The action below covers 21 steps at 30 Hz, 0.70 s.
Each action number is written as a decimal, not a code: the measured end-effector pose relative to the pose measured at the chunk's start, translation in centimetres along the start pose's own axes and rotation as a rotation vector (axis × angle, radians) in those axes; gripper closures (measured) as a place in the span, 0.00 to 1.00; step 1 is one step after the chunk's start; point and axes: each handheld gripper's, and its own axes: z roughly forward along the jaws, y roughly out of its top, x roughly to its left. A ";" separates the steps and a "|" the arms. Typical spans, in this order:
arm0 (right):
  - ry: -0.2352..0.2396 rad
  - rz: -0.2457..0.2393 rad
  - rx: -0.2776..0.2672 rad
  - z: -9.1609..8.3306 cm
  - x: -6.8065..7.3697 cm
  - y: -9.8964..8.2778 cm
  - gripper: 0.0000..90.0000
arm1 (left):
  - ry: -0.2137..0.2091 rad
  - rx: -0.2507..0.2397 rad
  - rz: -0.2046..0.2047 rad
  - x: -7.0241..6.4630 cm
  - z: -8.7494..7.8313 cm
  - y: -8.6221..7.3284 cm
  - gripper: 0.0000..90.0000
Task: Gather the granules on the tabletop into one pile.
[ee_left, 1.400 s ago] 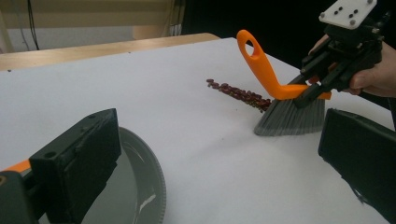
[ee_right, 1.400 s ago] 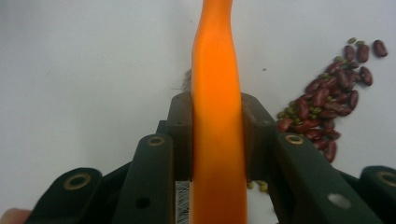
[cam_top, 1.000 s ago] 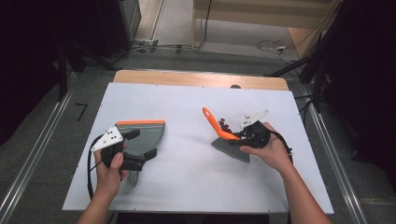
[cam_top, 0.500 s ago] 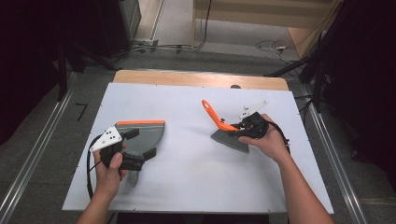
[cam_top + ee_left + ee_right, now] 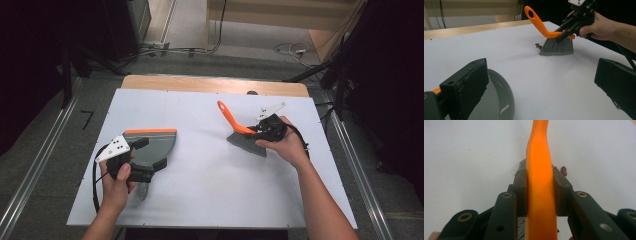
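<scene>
A hand brush [image 5: 245, 142] with an orange handle [image 5: 536, 20] and grey bristles [image 5: 556, 47] stands bristles-down on the white table, right of centre. My right gripper [image 5: 255, 131] is shut on its handle [image 5: 540, 192]. A few small dark red beans [image 5: 539, 45] lie beside the bristles, one of them [image 5: 564, 170] next to the jaw. A grey dustpan [image 5: 155, 145] with an orange rim lies flat at the left. My left gripper [image 5: 150, 153] hovers over it, jaws wide apart, with the pan's curved rim [image 5: 504, 97] below and between them.
The white tabletop [image 5: 200, 200] stretches between the dustpan and the brush. A wooden strip [image 5: 215, 85] runs along the far edge. Metal rails [image 5: 350, 165] flank both sides, and cables lie on the floor beyond.
My right hand has carried the brush a little toward the far side of the table. The left hand and dustpan have stayed put.
</scene>
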 end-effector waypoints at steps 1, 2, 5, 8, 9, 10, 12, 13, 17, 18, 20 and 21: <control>-0.001 -0.004 0.004 0.0 -0.1 0.1 0.75 | 0.000 0.001 0.001 0.0 0.0 0.0 0.00; -0.005 -0.004 0.004 0.0 -0.1 0.1 0.75 | 0.000 0.001 0.000 0.0 0.0 0.0 0.00; -0.017 -0.007 0.003 0.0 -0.4 0.2 0.75 | 0.001 0.001 0.000 0.0 0.0 0.0 0.00; -0.028 -0.003 0.003 0.0 -0.6 0.3 0.75 | 0.001 0.002 0.001 0.0 0.0 0.0 0.00; -0.030 -0.006 0.000 0.0 -0.7 0.3 0.75 | 0.001 0.004 0.001 0.0 0.0 0.0 0.00; -0.030 -0.006 0.001 0.0 -0.7 0.3 0.75 | 0.000 0.004 0.002 0.0 0.0 0.0 0.00; -0.035 0.000 0.001 0.0 -0.8 0.3 0.75 | 0.000 0.005 0.002 0.0 0.0 0.0 0.00; -0.036 0.000 0.000 -0.1 -0.8 0.3 0.75 | 0.001 0.005 0.002 0.0 0.0 0.0 0.00; -0.051 0.002 0.003 -0.3 -1.0 0.2 0.76 | 0.001 0.007 0.002 0.1 0.0 0.0 0.00; -0.058 0.002 0.004 -0.3 -1.1 0.2 0.76 | 0.000 0.008 0.002 0.0 0.1 0.0 0.00; -0.067 0.002 0.006 -0.4 -1.1 0.1 0.76 | -0.002 0.007 0.001 0.0 0.1 -0.1 0.00; -0.069 0.003 0.007 -0.5 -1.2 0.1 0.76 | -0.002 0.007 0.001 0.0 0.1 -0.1 0.00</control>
